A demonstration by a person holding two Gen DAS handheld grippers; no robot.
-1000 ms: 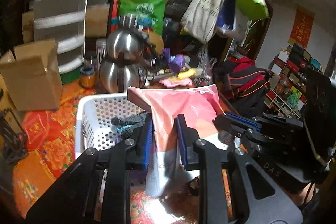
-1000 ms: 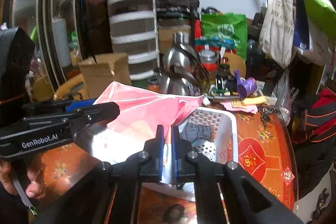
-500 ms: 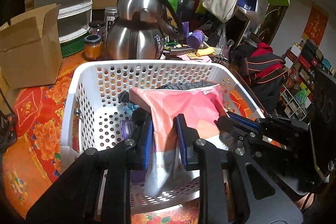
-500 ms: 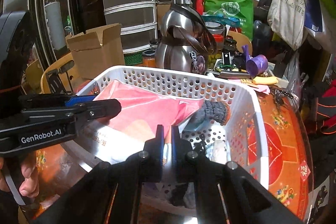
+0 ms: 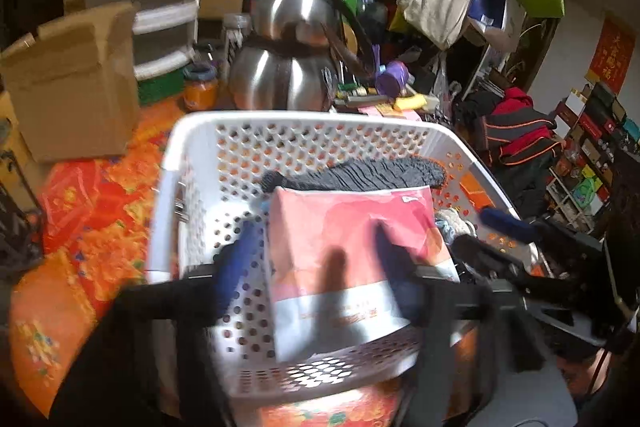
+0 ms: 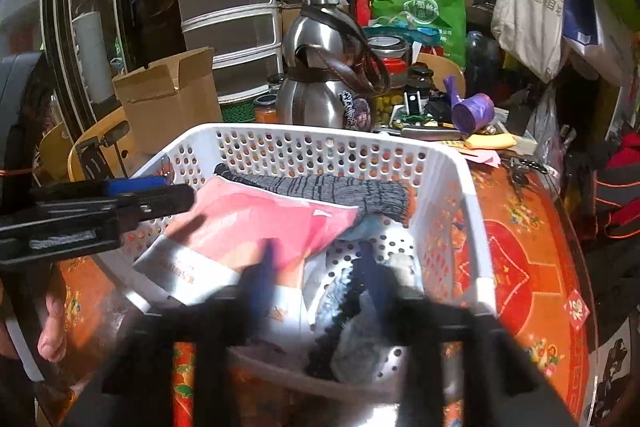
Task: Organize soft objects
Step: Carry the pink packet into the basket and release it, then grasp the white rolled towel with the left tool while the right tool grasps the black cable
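Pink bag (image 5: 352, 247) lies in basket (image 5: 192, 131) between opening left gripper (image 5: 316, 247) jaws.

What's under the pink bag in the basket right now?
The pink bag lies in the white basket over a grey knit piece and bluish fabric; anything beneath its middle is hidden.

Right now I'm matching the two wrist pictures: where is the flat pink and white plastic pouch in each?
Left wrist: pink and white plastic pouch lies centre, inside the basket.
Right wrist: pouch lies left of centre.
Shared landmark: steel kettle behind the white perforated basket.
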